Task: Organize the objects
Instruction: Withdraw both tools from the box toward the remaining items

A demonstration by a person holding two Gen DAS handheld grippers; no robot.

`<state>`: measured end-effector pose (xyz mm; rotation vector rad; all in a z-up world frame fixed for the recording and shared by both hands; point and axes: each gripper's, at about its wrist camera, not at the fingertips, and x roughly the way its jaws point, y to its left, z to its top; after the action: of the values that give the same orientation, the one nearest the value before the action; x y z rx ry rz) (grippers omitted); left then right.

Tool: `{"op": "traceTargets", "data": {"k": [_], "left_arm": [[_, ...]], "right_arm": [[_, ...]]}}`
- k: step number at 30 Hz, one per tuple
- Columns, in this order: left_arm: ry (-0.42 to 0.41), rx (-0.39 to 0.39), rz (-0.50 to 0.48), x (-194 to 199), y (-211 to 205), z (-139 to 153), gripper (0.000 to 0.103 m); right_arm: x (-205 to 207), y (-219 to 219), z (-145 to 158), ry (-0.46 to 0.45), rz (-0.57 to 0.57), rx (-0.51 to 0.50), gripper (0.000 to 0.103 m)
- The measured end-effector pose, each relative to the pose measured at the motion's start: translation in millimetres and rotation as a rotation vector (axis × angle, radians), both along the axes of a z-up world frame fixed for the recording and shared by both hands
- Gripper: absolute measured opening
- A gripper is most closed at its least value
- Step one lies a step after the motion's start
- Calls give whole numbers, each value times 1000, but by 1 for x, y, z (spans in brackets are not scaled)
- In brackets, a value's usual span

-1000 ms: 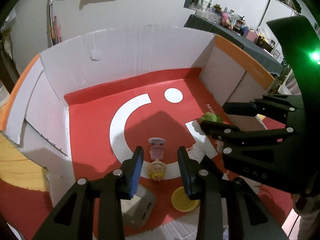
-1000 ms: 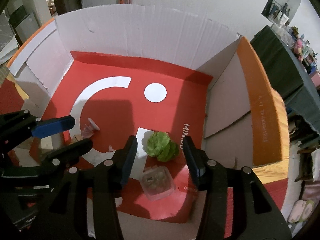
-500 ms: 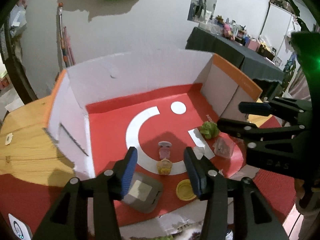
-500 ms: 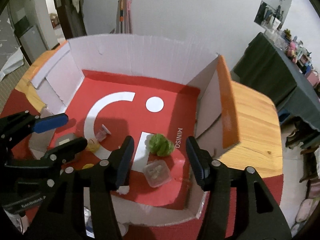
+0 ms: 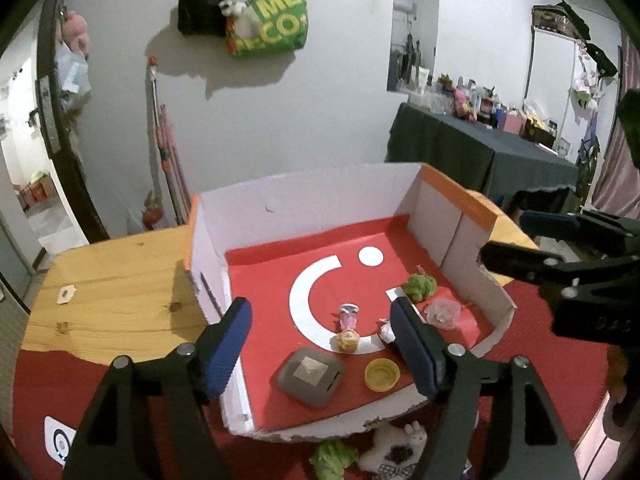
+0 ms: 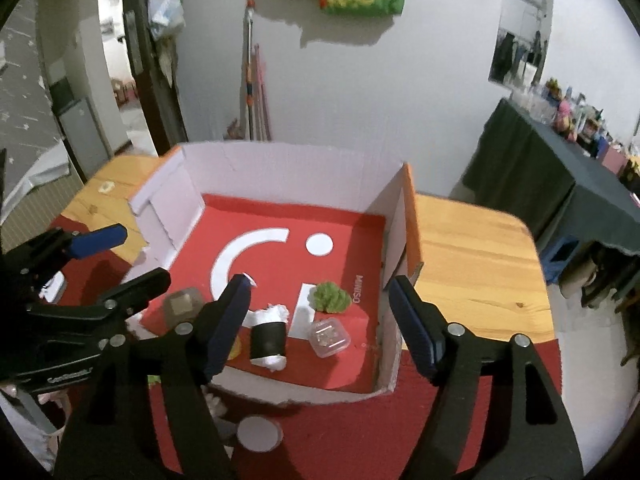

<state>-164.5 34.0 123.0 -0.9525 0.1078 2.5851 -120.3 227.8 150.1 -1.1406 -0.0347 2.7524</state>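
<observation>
Cardboard box (image 5: pixel 304 208) on desk (image 5: pixel 112 300); inside, near front wall: grey pad (image 5: pixel 311 376), yellow lid (image 5: pixel 382 374), doll (image 5: pixel 347 328), green ball (image 5: pixel 418 286), clear case (image 5: pixel 442 312). Left tongs (image 5: pixel 320 348) and right tongs (image 6: pixel 320 320) above box front, both opening, nothing between.

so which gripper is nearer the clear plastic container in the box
Right. The right gripper hangs just above the clear plastic container; the left gripper sits further left, over the grey case.

Green bag (image 5: pixel 267 16) on wall, dark-clothed table (image 5: pixel 480 150)
</observation>
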Motion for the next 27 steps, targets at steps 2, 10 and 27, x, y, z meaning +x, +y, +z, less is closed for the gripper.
{"op": "traceTargets", "data": {"k": [2,10,27], "left_arm": [[14,12,2,7,-3,3,76],[60,37,18,38,-9,7,85],[101,52,56,100,-28,-21,100]], "right_arm": [[12,-4,8,34,1,-2,72],[50,-15,18,125,9,-5,84],[121,-29,-25,207,-43,3,93]]}}
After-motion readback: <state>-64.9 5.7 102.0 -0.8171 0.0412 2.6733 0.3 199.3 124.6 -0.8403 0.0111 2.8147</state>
